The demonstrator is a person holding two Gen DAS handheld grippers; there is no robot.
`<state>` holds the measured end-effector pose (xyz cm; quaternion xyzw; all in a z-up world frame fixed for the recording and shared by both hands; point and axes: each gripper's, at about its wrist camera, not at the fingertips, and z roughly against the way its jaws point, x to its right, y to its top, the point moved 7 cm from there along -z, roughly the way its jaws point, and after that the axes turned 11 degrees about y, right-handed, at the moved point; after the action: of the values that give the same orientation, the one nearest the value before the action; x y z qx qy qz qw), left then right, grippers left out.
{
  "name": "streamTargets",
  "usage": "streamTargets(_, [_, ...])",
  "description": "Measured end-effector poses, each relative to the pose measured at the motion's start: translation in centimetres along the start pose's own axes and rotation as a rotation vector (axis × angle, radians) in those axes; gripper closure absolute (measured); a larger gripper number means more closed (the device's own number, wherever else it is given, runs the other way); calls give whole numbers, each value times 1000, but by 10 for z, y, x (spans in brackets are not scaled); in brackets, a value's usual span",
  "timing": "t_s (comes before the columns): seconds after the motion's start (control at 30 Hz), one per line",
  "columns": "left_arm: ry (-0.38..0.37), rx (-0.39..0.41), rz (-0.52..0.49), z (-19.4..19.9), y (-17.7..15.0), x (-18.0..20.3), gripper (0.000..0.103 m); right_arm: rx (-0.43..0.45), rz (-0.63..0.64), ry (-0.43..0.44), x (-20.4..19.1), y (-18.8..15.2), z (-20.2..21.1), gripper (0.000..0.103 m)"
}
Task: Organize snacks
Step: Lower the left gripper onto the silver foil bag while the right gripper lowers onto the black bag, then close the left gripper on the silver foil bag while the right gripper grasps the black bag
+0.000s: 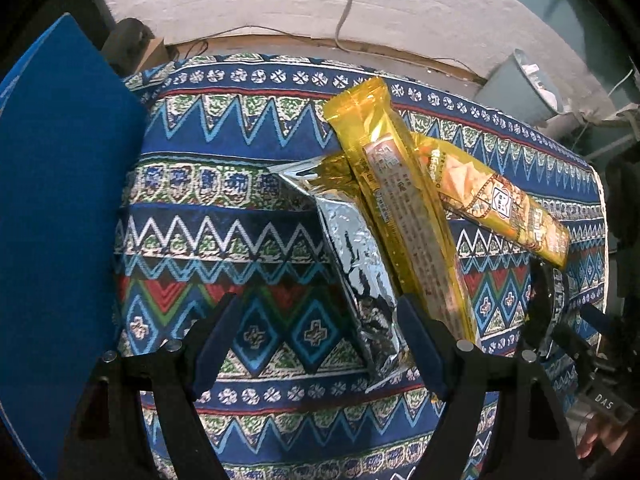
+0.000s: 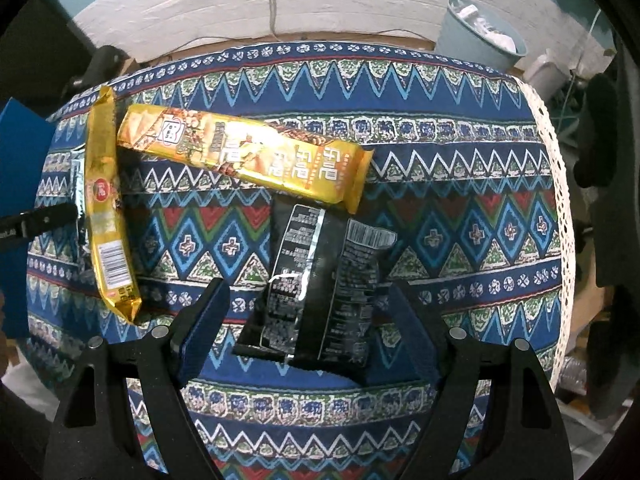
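Note:
On the patterned cloth (image 1: 224,232) a silver foil packet (image 1: 356,248) lies with a narrow yellow packet (image 1: 396,200) resting across it. A longer gold packet (image 1: 500,208) is behind them. My left gripper (image 1: 318,320) hangs open above the cloth; the foil packet's near end lies just inside its right finger, not pinched. In the right wrist view, a black packet (image 2: 320,288) lies between the fingers of my right gripper (image 2: 308,294), which is open and apart from it. The gold packet (image 2: 248,156) sits just beyond, and the narrow yellow packet (image 2: 106,208) is at the left.
A blue box (image 1: 60,200) stands along the table's left side. A grey-blue bin (image 2: 476,32) sits on the floor past the far right corner. The cloth's lace trim (image 2: 556,184) marks the right edge. Wall sockets with a cable (image 1: 344,12) are behind.

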<state>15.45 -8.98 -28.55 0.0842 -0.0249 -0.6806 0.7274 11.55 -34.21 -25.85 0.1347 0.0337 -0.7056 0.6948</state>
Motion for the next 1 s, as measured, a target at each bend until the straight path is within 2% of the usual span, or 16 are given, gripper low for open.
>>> streamTargets(0.07, [-7,-7,6,-2,1,2,22,0,-1,3,1,0,0,22])
streamTargets(0.13, [-12,-9,16,-4,3,3,16,-4,-2,4,1,0,-3,22])
streamTargets(0.3, [-1,-7,6,-10,10,10,16,-21,-2,2,1,0,-11,22])
streamTargets(0.5, [65,29,-104,-17,11,26,14,-24,3,-21,3,2,-21,22])
streamTargets(0.57, [74,50,-127,-15,8,28,24,-24,3,-37,5,2,-26,22])
streamTargets(0.63, [63,65,-145,-10,4,29,46,-27,5,-46,6,1,-31,22])
streamTargets(0.73, [40,53,-159,-8,-2,28,61,-29,10,-60,8,1,-36,22])
streamTargets(0.77, [34,49,-161,-7,-4,27,64,-34,11,-56,8,0,-37,22])
streamTargets(0.83, [21,42,-163,-7,-12,21,69,-43,19,-55,6,-2,-41,29])
streamTargets(0.93, [5,23,-170,-7,-23,12,71,-49,49,-67,4,-3,-42,37])
streamTargets(1.0, [-2,9,-168,-6,-30,4,72,-61,56,-65,2,-9,-44,38])
